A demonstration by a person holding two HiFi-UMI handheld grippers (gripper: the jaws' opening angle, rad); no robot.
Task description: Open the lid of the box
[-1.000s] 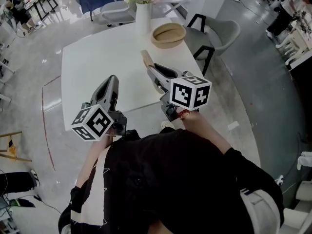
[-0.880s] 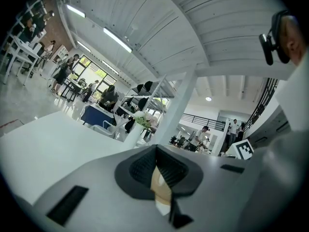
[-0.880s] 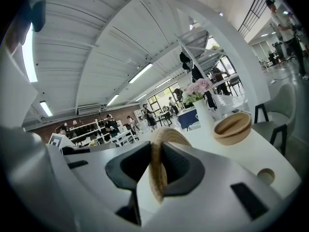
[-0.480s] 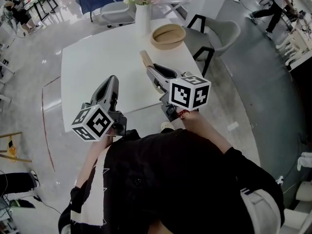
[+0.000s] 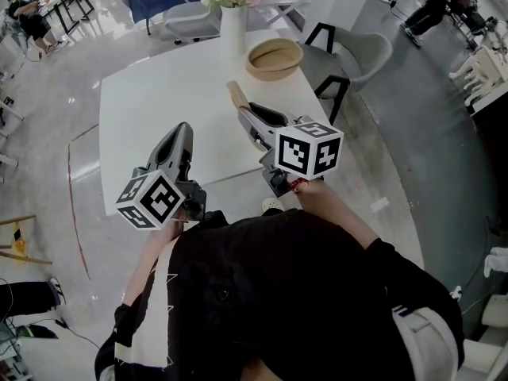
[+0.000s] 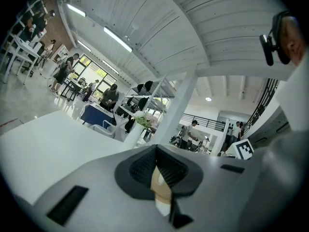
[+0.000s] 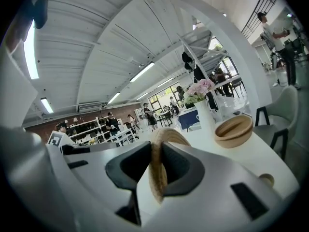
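Note:
The box (image 5: pixel 274 58) is a round tan woven bowl standing open on the white table (image 5: pixel 159 94), near its far right edge; it also shows in the right gripper view (image 7: pixel 234 131). My right gripper (image 5: pixel 242 111) is shut on the box's flat woven lid (image 5: pixel 236 94), held edge-on above the table, short of the box. In the right gripper view the lid (image 7: pixel 158 187) stands upright between the dark pads of the gripper (image 7: pixel 157 163). My left gripper (image 5: pixel 182 137) hovers over the table's near left part, jaws together and holding nothing (image 6: pixel 155 153).
A white vase of pink flowers (image 5: pixel 232 26) stands at the table's far edge, left of the box. A grey chair (image 5: pixel 357 58) sits off the table's right side. Other tables, chairs and people fill the room beyond.
Both grippers and the lid stay where they were. Only a person in the far top right background has walked on.

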